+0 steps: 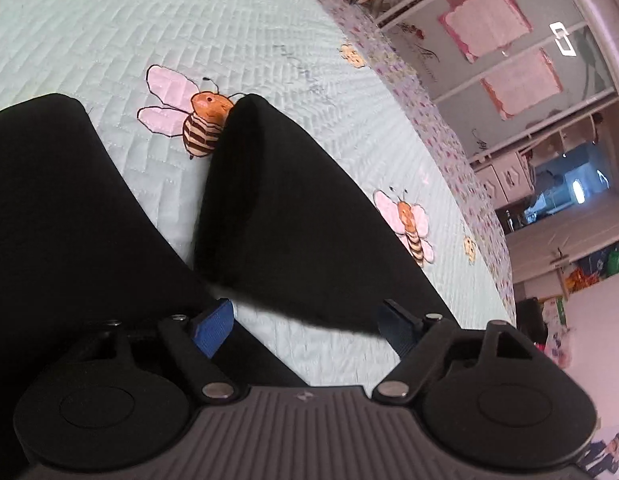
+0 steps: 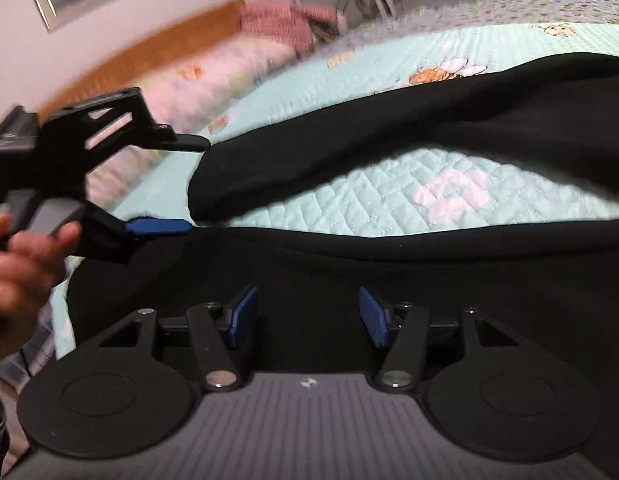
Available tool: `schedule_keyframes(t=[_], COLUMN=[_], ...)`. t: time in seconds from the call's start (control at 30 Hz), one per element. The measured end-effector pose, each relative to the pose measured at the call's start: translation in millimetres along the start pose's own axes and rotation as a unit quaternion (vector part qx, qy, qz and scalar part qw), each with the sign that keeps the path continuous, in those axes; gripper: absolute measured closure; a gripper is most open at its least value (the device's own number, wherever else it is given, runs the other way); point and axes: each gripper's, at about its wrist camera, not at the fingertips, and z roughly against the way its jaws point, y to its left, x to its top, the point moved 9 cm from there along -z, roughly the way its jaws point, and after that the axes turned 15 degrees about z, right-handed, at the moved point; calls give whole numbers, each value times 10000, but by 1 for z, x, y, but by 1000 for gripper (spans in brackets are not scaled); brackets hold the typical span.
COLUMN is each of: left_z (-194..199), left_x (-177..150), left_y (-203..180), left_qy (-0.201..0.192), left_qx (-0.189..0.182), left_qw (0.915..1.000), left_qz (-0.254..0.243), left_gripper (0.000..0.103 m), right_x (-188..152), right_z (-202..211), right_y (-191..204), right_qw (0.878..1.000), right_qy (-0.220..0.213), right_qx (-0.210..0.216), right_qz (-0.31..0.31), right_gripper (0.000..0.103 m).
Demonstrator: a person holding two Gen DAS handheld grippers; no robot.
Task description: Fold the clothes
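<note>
From the left wrist we see our left tongs (image 1: 305,326) spread wide, blue pads (image 1: 213,326) clear of any cloth, so released. They hang low over the bed (image 1: 269,40) with its pale green quilt (bees printed on it). The black trousers (image 1: 289,220) lie flat on the quilt, two legs running away from us with a wedge of quilt between them; the hem of the right-hand leg crosses just ahead of the pads, though we cannot tell whether it touches them. From the right wrist our right tongs (image 2: 307,318) also stand apart, holding nothing, directly above the black cloth (image 2: 389,280). A second leg stretches across farther up, quilt showing between. At the left edge a hand (image 2: 17,256) grips the left tongs (image 2: 177,184), whose tips sit beside that leg's end.
</note>
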Motion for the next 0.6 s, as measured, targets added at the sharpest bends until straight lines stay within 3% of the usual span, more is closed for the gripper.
schedule_keyframes(t=[0.13, 0.3, 0.6], left_z=[-14, -11, -20], left_x=[9, 13, 14], left_y=[12, 17, 14], left_qy=[334, 361, 233], left_qx=[-130, -366, -151], left_qw=[9980, 9944, 9964], left_qz=[524, 924, 806], left_gripper=[21, 21, 21], right_x=[1, 3, 2], right_z=[-5, -3, 2], right_y=[-1, -14, -14], right_qw=[9996, 9968, 9957], right_qy=[-179, -436, -510], right_qx=[168, 443, 510], right_qz=[-135, -500, -587], right_gripper=[37, 37, 37])
